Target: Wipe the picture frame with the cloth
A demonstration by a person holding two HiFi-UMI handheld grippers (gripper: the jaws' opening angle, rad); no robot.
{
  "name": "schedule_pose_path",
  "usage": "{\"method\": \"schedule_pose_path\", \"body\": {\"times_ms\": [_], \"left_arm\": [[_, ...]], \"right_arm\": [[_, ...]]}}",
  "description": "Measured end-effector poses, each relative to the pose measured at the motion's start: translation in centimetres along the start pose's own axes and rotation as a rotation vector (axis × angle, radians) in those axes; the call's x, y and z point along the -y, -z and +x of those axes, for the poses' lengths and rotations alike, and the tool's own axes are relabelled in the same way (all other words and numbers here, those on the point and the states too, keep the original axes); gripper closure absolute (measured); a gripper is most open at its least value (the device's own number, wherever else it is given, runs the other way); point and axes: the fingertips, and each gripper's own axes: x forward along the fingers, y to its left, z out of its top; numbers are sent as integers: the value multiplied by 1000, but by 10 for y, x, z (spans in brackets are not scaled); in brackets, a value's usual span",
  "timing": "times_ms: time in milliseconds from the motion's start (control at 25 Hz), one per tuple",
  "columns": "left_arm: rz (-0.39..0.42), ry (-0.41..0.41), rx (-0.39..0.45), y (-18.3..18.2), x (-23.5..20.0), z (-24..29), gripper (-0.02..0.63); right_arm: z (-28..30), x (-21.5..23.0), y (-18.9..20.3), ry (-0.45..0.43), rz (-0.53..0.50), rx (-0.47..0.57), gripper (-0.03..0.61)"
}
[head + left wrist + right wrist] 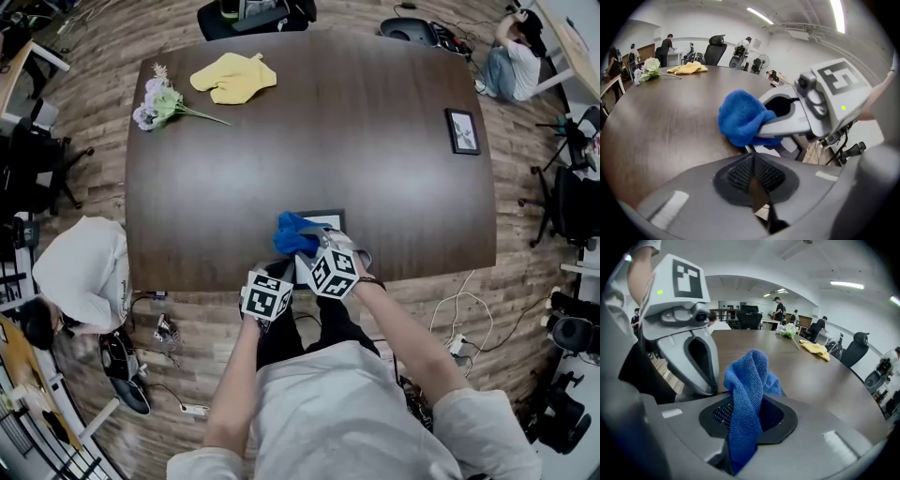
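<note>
dark brown wooden table [234,187]. blue microfibre cloth [749,376]: soft, light, bunches easily; pinched in closed right gripper [743,420]. black-edged picture frame [330,219]: stiff, likely fragile; steady by rim. left gripper [753,171]: jaws together, empty.

Counting up now. One dark wooden counter [281,159] fills the middle of the head view.

Picture frames, two: the near picture frame [333,218] at lower centre and the far picture frame [462,131] at right.

Cloths, two as well: a blue cloth [292,234] at lower centre and a yellow cloth [234,78] at upper left.

One bunch of flowers [159,101], upper left.

Grippers, two: the left gripper [753,180] and the right gripper [743,423].

People in the head view, three: the person holding the grippers [347,412] at the bottom, a second person [514,66] at upper right, and a third person [80,277] at lower left.
</note>
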Motion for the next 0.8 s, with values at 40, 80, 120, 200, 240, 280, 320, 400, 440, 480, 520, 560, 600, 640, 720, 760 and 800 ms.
{"method": "schedule_pose_path", "body": {"times_ms": [40,80,120,200,240,280,320,400,440,480,520,560,600,640,720,760,800], "left_arm": [[0,0,1,0,0,0,560],[-2,1,1,1,0,0,560],[-4,3,0,2,0,0,560],[-2,7,-3,1,2,1,560],[0,9,-5,1,2,1,560],[2,11,-6,0,2,1,560],[3,13,-6,0,2,0,560],[2,16,-2,0,1,0,558],[-1,16,0,-1,0,0,560],[-6,17,3,-1,0,0,558],[-10,17,6,-1,-1,0,558],[-13,18,8,-1,0,0,560],[-14,18,8,-1,0,0,558],[-12,18,8,-1,0,0,558],[-7,18,5,-1,0,1,558],[-5,17,4,-1,0,0,558],[-3,16,3,-1,0,0,558]], "right_arm": [[-2,-8,1,-13,-16,-3,491],[-4,-16,3,-26,-26,-7,491],[-6,-24,5,-39,-32,-12,491],[-12,-36,11,-56,-45,-23,491],[-15,-41,13,-59,-54,-30,491],[-18,-46,16,-59,-66,-38,491],[-21,-51,18,-57,-82,-48,491],[-25,-61,21,-52,-114,-69,492],[-26,-68,21,-52,-124,-78,492],[-28,-75,21,-54,-129,-82,492],[-29,-82,21,-56,-128,-81,492],[-30,-88,20,-56,-124,-77,492],[-32,-92,19,-55,-118,-73,494],[-33,-95,19,-56,-113,-71,495],[-35,-99,19,-71,-114,-69,494],[-36,-101,18,-84,-118,-67,494],[-37,-103,19,-99,-117,-65,494]]}}
